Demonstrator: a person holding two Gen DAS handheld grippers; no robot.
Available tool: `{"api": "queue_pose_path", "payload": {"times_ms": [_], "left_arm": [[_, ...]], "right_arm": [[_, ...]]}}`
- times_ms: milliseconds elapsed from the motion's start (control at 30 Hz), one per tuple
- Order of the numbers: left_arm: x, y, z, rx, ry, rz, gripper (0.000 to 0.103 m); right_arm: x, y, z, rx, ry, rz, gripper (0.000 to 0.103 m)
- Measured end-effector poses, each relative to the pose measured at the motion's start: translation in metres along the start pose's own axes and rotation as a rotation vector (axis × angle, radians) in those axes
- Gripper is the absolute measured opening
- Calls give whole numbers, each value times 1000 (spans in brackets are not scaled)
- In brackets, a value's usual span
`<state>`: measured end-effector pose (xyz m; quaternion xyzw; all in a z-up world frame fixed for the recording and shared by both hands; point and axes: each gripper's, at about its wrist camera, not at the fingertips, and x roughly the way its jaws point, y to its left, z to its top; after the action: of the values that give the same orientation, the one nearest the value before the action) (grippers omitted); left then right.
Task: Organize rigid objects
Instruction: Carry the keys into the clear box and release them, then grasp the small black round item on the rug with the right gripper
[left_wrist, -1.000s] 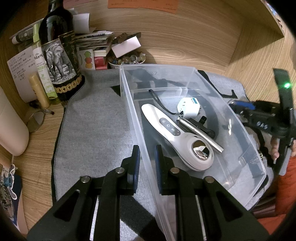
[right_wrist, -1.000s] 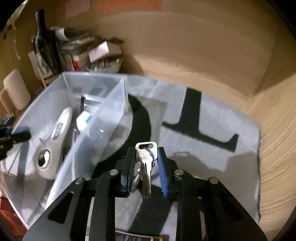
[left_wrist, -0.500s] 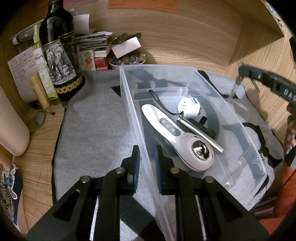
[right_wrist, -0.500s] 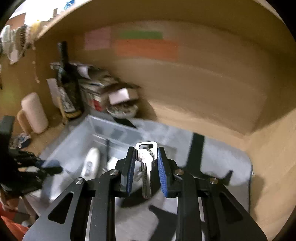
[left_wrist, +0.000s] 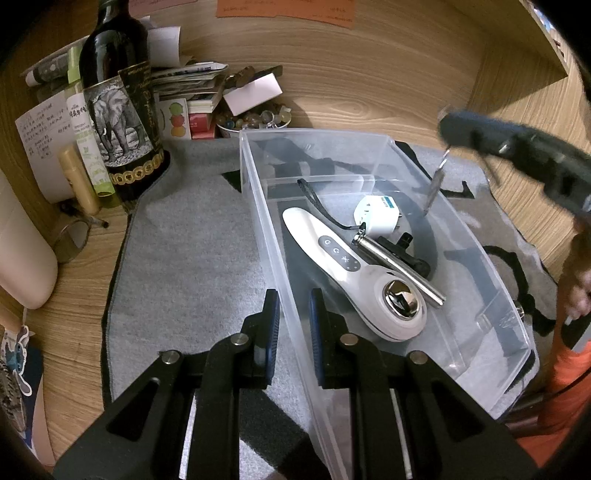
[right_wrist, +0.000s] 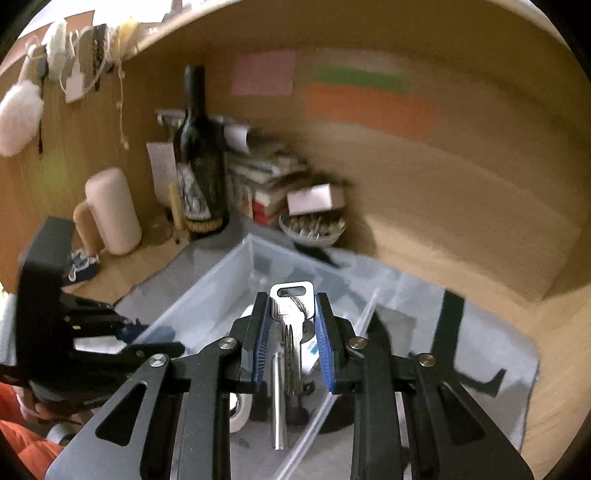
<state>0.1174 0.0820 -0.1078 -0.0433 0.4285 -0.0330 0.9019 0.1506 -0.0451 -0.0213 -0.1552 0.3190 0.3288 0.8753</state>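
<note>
Between right gripper (right_wrist: 290, 334) pads, keys (right_wrist: 291, 314) show clearly.

1 clear bin (left_wrist: 258, 206) w/ 4 items inside: 1 white handheld device (left_wrist: 354, 280), 1 metal cylinder (left_wrist: 399, 273), 1 white plug (left_wrist: 376, 216), 1 black clip (left_wrist: 402, 247). 1 key bunch (right_wrist: 291, 317). 1 wine bottle (left_wrist: 114, 103).

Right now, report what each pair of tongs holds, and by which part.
Right tongs: keys, gripped at the heads, blades hanging. Left tongs: clamped on the clear bin's side wall.
</note>
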Motion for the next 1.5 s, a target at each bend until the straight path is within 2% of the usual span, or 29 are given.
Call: {"api": "queue_pose_path", "payload": {"times_ms": [233,533,667,767,833,900,1000,1067,1233,1333,1500], "left_arm": [[-1,2,-1,-1,-1,-7,15],[0,1,-1,-3,-1,-11,15],[0,2,-1,-4,0,-14,15],[0,1,-1,-4,0,-15,15],[0,2,-1,-3,0,-15,15],[0,2,-1,-2,-1,-15,15],[0,2,-2,-2,-1,-15,15],[0,2,-2,0,-1,-14,15],[0,2,-2,2,-1,-13,15],[0,2,-2,1,-1,-13,15],[0,2,-1,4,2,-11,15]], "right_arm": [[42,5,-17,-22,136,2,22],[58,2,-21,-12,209,8,23],[53,-1,-21,7,198,0,44],[45,-1,-19,8,173,-4,46],[36,-2,-17,8,151,-19,56],[24,-5,-16,12,114,-45,69],[2,-13,-15,31,64,-94,75],[-13,-22,-18,62,39,-134,84],[-42,-45,-34,137,21,-226,85],[-52,-57,-52,188,47,-281,85],[-59,-71,-88,274,113,-305,85]]}}
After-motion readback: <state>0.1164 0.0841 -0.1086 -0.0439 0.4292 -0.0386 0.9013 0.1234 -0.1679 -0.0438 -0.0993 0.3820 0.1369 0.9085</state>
